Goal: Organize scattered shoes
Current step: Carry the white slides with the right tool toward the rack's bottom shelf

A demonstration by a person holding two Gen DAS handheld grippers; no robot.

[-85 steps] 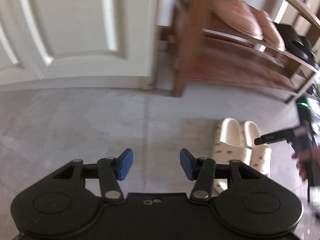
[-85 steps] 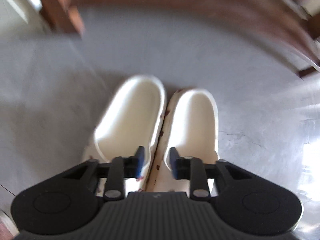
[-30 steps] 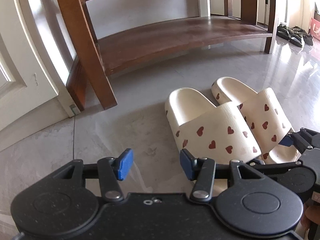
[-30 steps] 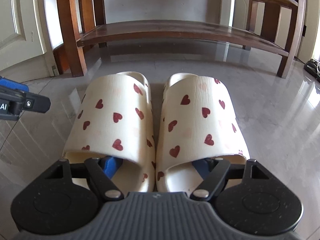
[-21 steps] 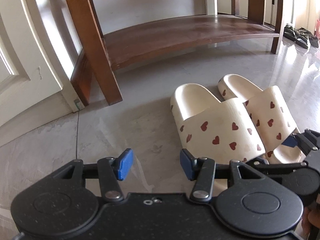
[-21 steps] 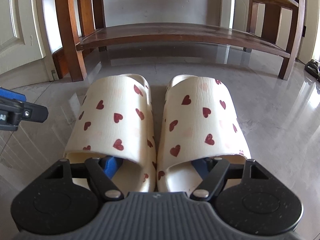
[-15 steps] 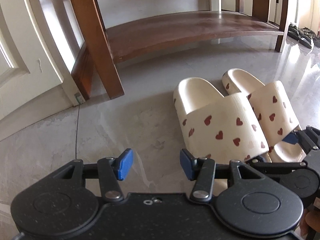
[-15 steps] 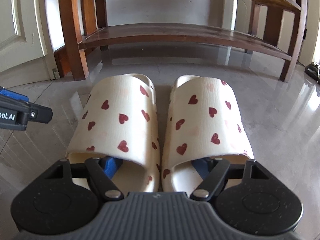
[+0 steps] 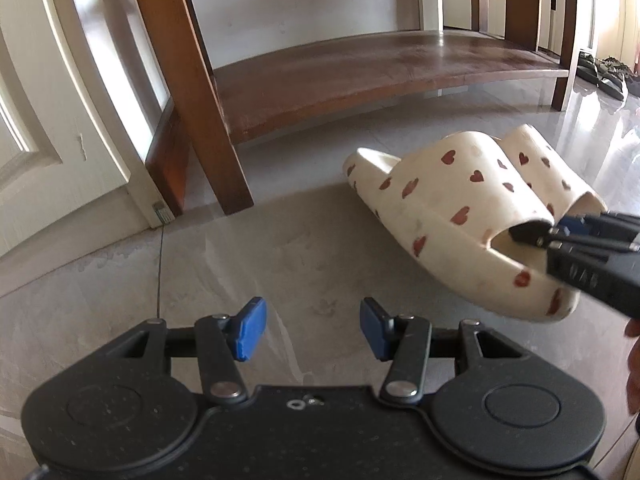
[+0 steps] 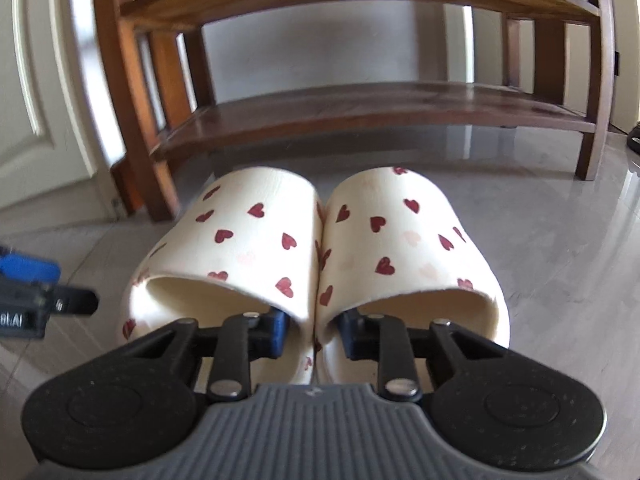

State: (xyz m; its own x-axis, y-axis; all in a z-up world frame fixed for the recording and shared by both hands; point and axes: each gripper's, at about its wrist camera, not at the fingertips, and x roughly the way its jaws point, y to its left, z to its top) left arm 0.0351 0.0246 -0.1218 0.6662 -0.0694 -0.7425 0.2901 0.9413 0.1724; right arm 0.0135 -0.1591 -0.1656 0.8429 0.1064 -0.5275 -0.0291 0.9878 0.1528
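Closing right gripper (image 10: 312, 330) pinching slippers (image 10: 320, 248) together, tilted down; left gripper (image 9: 308, 328) half-open, empty.

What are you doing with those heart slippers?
A person is tidying shoes with a gripper in each hand. The right gripper has one finger inside each of the two cream heart slippers and its jaws are closing, pinching the slippers' inner sides together as a pair. In the left wrist view the slippers look tipped up off the grey floor. The left gripper is open and holds nothing. Ahead stands the wooden shoe rack, its bottom shelf bare in these views.
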